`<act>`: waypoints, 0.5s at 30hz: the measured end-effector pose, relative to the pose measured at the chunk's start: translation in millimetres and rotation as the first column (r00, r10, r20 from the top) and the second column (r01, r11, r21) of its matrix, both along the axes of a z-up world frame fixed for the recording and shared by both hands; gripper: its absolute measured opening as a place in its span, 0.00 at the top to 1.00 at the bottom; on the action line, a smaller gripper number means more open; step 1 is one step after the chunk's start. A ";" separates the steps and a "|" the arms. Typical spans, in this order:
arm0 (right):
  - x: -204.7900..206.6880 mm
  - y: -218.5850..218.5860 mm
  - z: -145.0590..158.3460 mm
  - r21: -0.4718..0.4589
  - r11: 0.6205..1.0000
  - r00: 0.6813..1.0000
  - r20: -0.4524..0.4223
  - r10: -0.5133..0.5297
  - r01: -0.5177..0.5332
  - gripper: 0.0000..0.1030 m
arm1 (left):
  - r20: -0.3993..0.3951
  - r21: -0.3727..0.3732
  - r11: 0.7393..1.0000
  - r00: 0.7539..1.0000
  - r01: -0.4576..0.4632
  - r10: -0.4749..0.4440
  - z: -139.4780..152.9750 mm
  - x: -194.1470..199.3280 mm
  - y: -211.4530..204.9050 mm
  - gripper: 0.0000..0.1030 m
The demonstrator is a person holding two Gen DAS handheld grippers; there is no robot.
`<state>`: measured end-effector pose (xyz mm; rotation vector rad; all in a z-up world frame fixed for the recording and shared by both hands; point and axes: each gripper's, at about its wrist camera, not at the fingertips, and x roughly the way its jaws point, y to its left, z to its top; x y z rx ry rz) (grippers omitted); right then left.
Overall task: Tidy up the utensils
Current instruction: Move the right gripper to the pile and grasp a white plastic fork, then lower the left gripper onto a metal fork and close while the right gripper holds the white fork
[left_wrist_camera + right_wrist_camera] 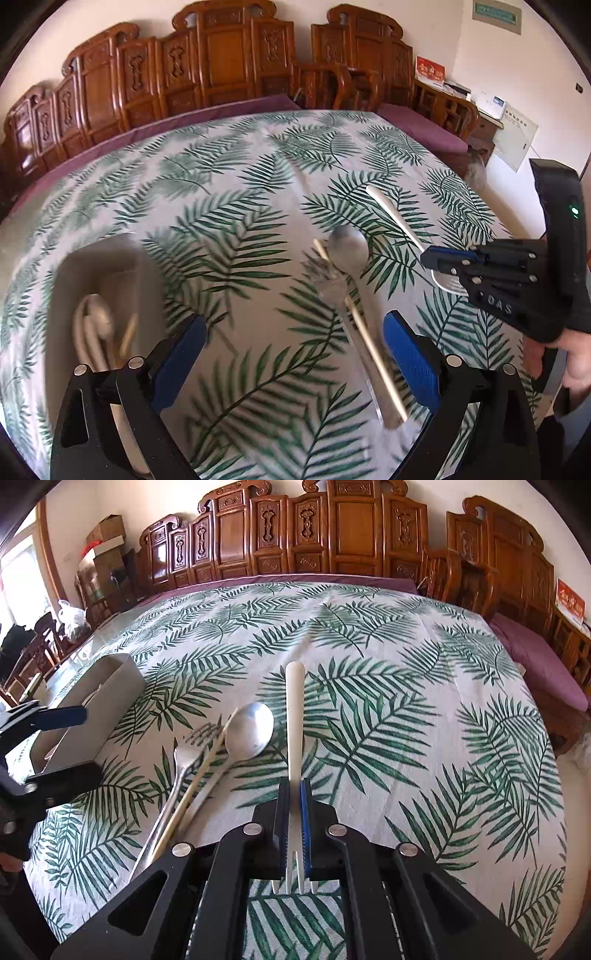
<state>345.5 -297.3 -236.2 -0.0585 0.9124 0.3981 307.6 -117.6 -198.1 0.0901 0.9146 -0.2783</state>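
My right gripper (294, 788) is shut on a white plastic fork (294, 716), handle pointing forward, tines back between the fingers; the fork shows in the left wrist view (395, 218) too, with the right gripper (428, 258) on it. A metal spoon (249, 731), a metal fork (184, 760) and a wooden chopstick (199, 779) lie together on the leaf-print tablecloth, left of it. My left gripper (295, 354) is open and empty above the cloth, with the spoon (349, 245) and chopstick (369, 343) just right of its middle. A grey utensil box (103, 295) holding white utensils stands at left.
The box also shows in the right wrist view (92, 709), with the left gripper (55, 746) in front of it. Carved wooden chairs (332, 535) and purple cushions (535, 657) line the far table edge. A white panel (517, 136) leans at right.
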 end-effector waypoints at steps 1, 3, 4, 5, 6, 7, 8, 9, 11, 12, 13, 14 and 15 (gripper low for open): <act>0.0 -2.4 -0.9 0.003 1.000 1.000 -0.004 -0.004 0.004 0.93 | -0.010 -0.009 1.000 1.000 0.003 -0.003 -3.3 4.6 -3.0 0.11; 0.0 -6.4 -1.5 0.016 1.000 1.000 -0.006 -0.010 0.010 0.93 | -0.032 -0.019 1.000 0.999 0.001 -0.002 -10.4 13.9 -8.4 0.17; 0.3 -8.9 -1.7 0.027 1.000 1.000 -0.009 -0.013 0.013 0.93 | -0.043 -0.026 1.000 0.999 -0.001 0.000 -13.5 18.0 -10.0 0.18; 0.7 -10.9 -2.5 0.033 0.999 1.000 -0.011 -0.014 0.014 0.93 | -0.054 -0.037 0.999 0.999 -0.004 0.002 -16.5 21.7 -11.5 0.20; 1.2 -11.4 -2.9 0.037 0.999 1.000 -0.012 -0.014 0.015 0.93 | -0.066 -0.048 0.999 0.998 -0.008 0.004 -20.1 25.9 -13.2 0.22; 1.1 -12.1 -3.3 0.040 0.999 1.000 -0.013 -0.014 0.015 0.93 | -0.080 -0.057 0.998 0.997 -0.014 0.009 -23.8 30.2 -14.8 0.23; 0.8 -12.3 -3.4 0.044 0.999 1.000 -0.015 -0.013 0.014 0.93 | -0.091 -0.066 0.998 0.996 -0.018 0.012 -27.0 33.8 -15.9 0.25; 1.4 -12.7 -3.6 0.047 0.999 1.000 -0.016 -0.013 0.013 0.93 | -0.100 -0.071 0.997 0.995 -0.024 0.017 -29.5 36.8 -16.6 0.29; 0.7 -13.4 -3.5 0.055 0.998 1.000 -0.017 -0.011 0.012 0.93 | -0.122 -0.093 0.995 0.992 -0.041 0.030 -34.3 42.6 -16.7 0.32; 0.4 -13.8 -3.2 0.059 0.998 1.000 -0.017 -0.011 0.012 0.93 | -0.132 -0.107 0.993 0.991 -0.048 0.034 -36.6 45.0 -16.3 0.34; 0.1 -14.1 -2.7 0.062 0.998 1.000 -0.017 -0.011 0.012 0.93 | -0.146 -0.119 0.991 0.988 -0.058 0.040 -39.1 47.7 -15.8 0.35; -0.3 -14.8 -1.9 0.067 0.998 1.000 -0.016 -0.011 0.012 0.93 | -0.155 -0.125 0.990 0.987 -0.064 0.044 -40.7 49.9 -15.4 0.39; -0.4 -16.0 -1.2 0.072 0.997 1.000 -0.015 -0.013 0.014 0.93 | -0.167 -0.138 0.988 0.985 -0.074 0.051 -42.7 51.8 -14.6 0.43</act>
